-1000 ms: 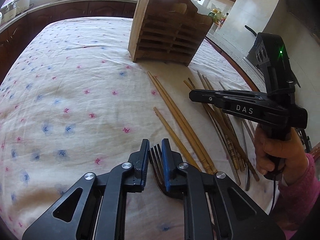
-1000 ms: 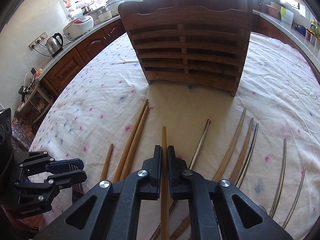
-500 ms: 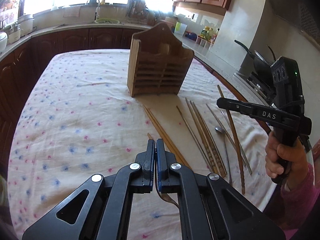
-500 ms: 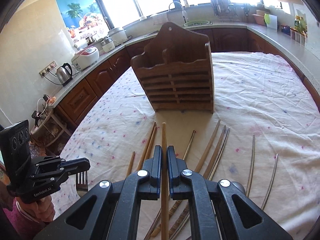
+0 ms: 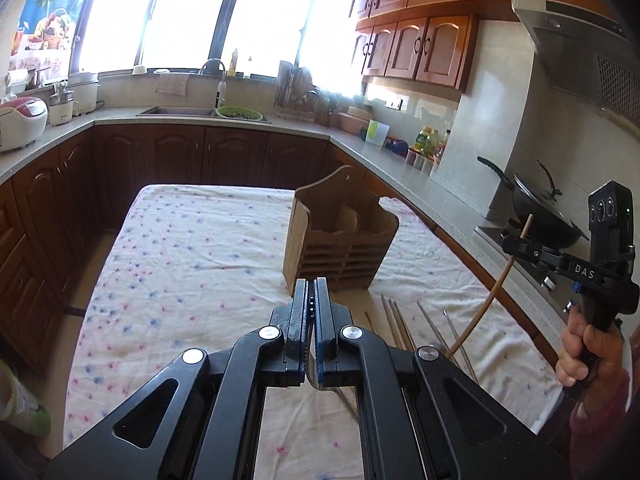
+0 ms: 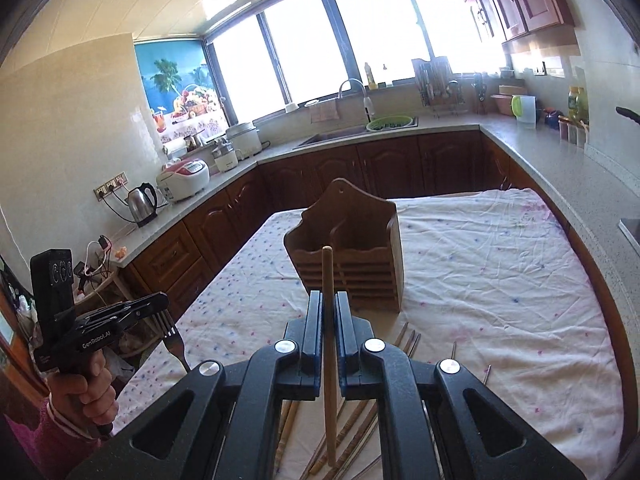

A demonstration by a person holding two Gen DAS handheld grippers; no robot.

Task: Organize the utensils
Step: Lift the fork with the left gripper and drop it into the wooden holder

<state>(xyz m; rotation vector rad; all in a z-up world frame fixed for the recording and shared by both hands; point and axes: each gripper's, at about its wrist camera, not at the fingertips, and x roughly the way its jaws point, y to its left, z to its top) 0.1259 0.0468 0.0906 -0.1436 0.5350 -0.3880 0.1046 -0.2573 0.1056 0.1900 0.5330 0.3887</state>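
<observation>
In a sunlit kitchen, a person holds two grippers above a tabletop (image 5: 192,248) draped in a flower-print cloth, both aimed toward a wooden holder (image 5: 340,248) that stands upright near the middle of the cloth.

The left gripper (image 5: 311,292) has its fingers pressed together on a metal fork (image 6: 170,334). In the right wrist view the fork's tines stick up past the fingers and its handle slants down below them, well to the left of the holder and clear of the cloth.

The right gripper (image 6: 329,300) pinches a wooden chopstick (image 6: 329,344) between its fingers. The stick runs along the fingers, and its tip reaches past them so that it lines up with the front of the holder in that view. In the left wrist view the same chopstick crosses the fingers at a slant to the right of the holder, one end high, the other dropping toward the cloth; whether that lower end touches the cloth cannot be told. A hand (image 5: 582,344) in a pink sleeve grips that gripper's handle.

On the cloth in front of the holder, on the near side, lie the remaining chopsticks (image 5: 394,320), wooden and metal, loosely fanned and partly hidden under the grippers. The holder's slatted front faces the grippers; something pale and rounded shows inside its top, too unclear to name.

Behind the holder, dark wooden cabinets and a counter with a sink (image 5: 180,111) run under the windows, and a wok (image 5: 540,216) sits to its right.
</observation>
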